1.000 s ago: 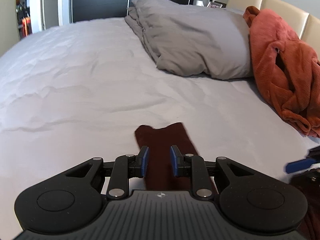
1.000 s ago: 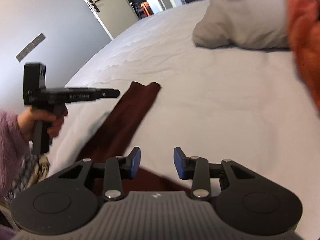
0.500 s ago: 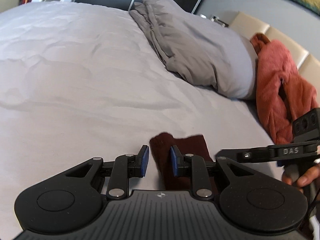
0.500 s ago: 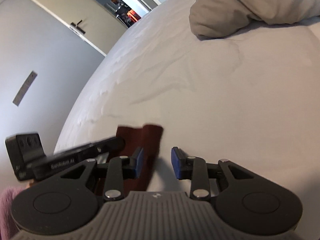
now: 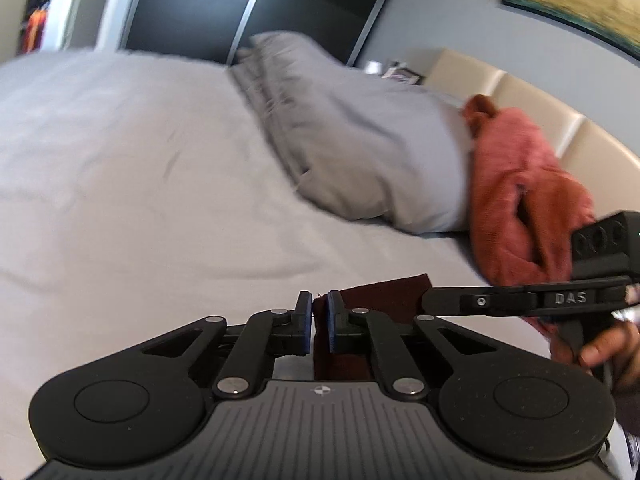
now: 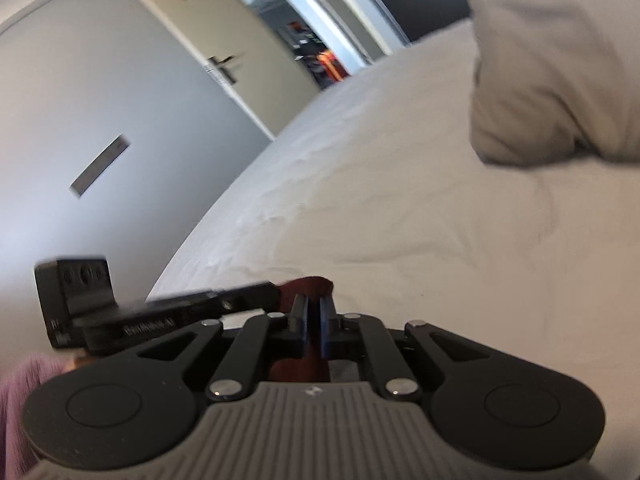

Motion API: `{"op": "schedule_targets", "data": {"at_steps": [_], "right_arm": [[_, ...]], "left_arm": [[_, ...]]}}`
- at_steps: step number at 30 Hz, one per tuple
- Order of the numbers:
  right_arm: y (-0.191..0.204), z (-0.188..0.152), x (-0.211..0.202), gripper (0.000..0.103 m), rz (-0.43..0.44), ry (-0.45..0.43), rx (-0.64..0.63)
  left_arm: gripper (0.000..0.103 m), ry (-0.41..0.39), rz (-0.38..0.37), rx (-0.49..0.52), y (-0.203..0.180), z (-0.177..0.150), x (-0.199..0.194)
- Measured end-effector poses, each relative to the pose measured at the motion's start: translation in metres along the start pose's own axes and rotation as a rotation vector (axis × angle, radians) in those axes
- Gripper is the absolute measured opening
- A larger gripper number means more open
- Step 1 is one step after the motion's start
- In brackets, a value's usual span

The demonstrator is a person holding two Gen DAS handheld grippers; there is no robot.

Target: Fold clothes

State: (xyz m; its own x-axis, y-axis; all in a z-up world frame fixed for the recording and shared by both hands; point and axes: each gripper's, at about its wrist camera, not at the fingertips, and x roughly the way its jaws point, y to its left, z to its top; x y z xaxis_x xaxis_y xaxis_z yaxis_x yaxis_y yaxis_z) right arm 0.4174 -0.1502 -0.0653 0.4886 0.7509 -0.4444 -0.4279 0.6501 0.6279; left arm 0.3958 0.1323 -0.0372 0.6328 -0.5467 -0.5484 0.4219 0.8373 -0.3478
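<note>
Change since earlier frame: both tongs, 1 second ago standing apart over the flat garment, now sit at its far end with their pads drawn in on the cloth; that end looks raised off the sheet.
Left tongs [image 5: 316, 322]: jaws closing, blue pads pressed on the left corner of the dark maroon garment [image 5: 384, 294]; cloth sits between them.
Right tongs [image 6: 314, 320]: pads brought together on a thin fold of the same garment's far hem; cloth visible between them in the right wrist view.
Garment position: on the bed [image 5: 132, 184], near the edge closest to the person, its far end bridged between the 2 tongs; the rest runs back under the tools, out of sight.
Handling judgement: soft, limp, light knit; it should drape and sag between the grips, will not hold a crease unaided, and is unlikely to slip from rubber pads.
Where to hold: the 2 far corners, as taken, keeping the hem taut so the fold lands square.
Risk: a thin pinch may catch only 1 layer, letting the lower layer trail.
Person: hand [image 5: 608, 350] on the right tool's grip.
Mid distance: grey pillow [image 5: 360, 144].
Far: rust-orange garment [image 5: 520, 184] heaped against the headboard [image 5: 516, 84], well apart.
</note>
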Motion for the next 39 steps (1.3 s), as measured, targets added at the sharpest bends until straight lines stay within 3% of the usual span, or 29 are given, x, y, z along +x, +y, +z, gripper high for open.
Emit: {"op": "schedule_targets", "data": {"at_steps": [8,15,22,27,33,39], "right_arm": [[0.065,-0.012,-0.068,0.007,0.070,0.035,-0.149],[0.112,-0.062,-0.110,0.007,0.122,0.096,-0.220],[0.112,-0.126,-0.115,0.007,0.120,0.165,-0.249],[0.103,-0.161,-0.115,0.007,0.121,0.198,-0.243],[0.112,-0.170,-0.107,0.007,0.156,0.235,-0.278],[0.112,-0.178,-0.104,0.007,0.141,0.290,-0.319]], "left_arm": [[0.004,-0.024,-0.091,0.133,-0.066,0.001,-0.091],[0.004,0.031,-0.148,0.233,-0.121,-0.048,-0.148],[0.004,0.091,-0.180,0.225,-0.131,-0.118,-0.156],[0.004,0.144,-0.185,0.227,-0.123,-0.149,-0.158],[0.004,0.150,-0.166,0.278,-0.124,-0.155,-0.170],[0.004,0.277,-0.206,0.326,-0.133,-0.177,-0.155]]}}
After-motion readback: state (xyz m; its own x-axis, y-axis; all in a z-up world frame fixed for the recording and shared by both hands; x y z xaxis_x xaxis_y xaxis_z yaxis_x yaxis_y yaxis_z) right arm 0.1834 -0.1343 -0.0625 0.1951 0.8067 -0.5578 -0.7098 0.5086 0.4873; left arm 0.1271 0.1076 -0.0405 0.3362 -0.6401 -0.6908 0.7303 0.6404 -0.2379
